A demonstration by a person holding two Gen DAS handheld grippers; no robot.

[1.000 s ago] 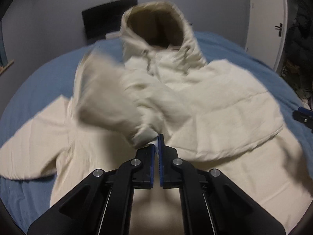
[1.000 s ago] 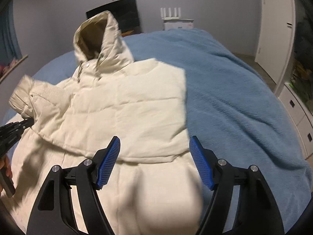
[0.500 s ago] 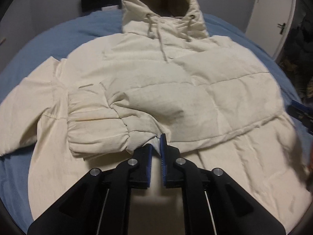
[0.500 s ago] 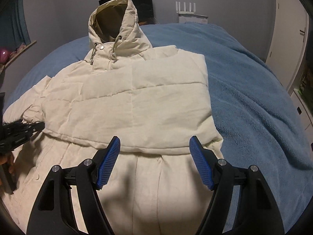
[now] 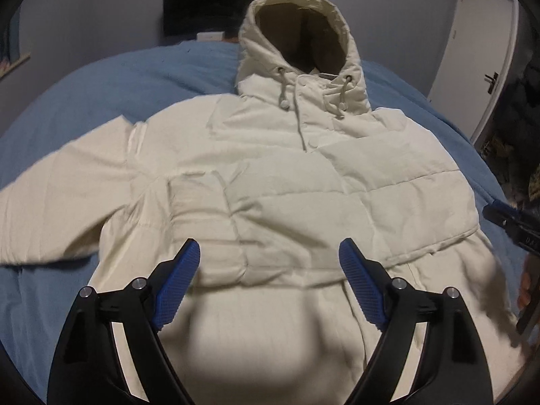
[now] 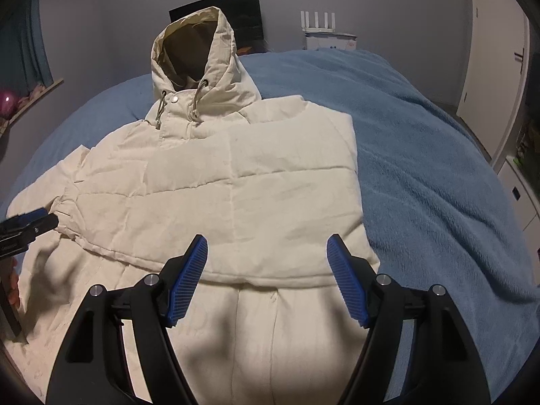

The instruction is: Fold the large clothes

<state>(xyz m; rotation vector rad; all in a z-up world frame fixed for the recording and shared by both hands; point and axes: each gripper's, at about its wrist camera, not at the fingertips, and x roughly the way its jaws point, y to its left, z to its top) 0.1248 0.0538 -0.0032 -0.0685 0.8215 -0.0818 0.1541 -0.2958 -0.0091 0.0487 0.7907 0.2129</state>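
Note:
A cream hooded puffer jacket (image 5: pixel 287 175) lies front-up on a blue bed, hood (image 5: pixel 300 44) at the far end. Both sleeves are folded across its chest; the left sleeve cuff (image 5: pixel 202 236) lies just ahead of my left gripper (image 5: pixel 270 283), which is open and empty above the jacket's lower part. My right gripper (image 6: pixel 266 276) is open and empty over the jacket (image 6: pixel 236 185) near the folded right sleeve's lower edge. The right gripper shows at the right edge of the left wrist view (image 5: pixel 513 226), and the left gripper at the left edge of the right wrist view (image 6: pixel 27 227).
The blue bedspread (image 6: pixel 422 168) extends to the right of the jacket. A dark screen (image 5: pixel 212 6) stands against the far wall. A white router (image 6: pixel 319 23) sits on a box behind the bed. White doors (image 6: pixel 496 50) are at the right.
My left gripper has laid the left sleeve across the chest, let go of the cuff and opened. The right gripper stayed open and shifted slightly.

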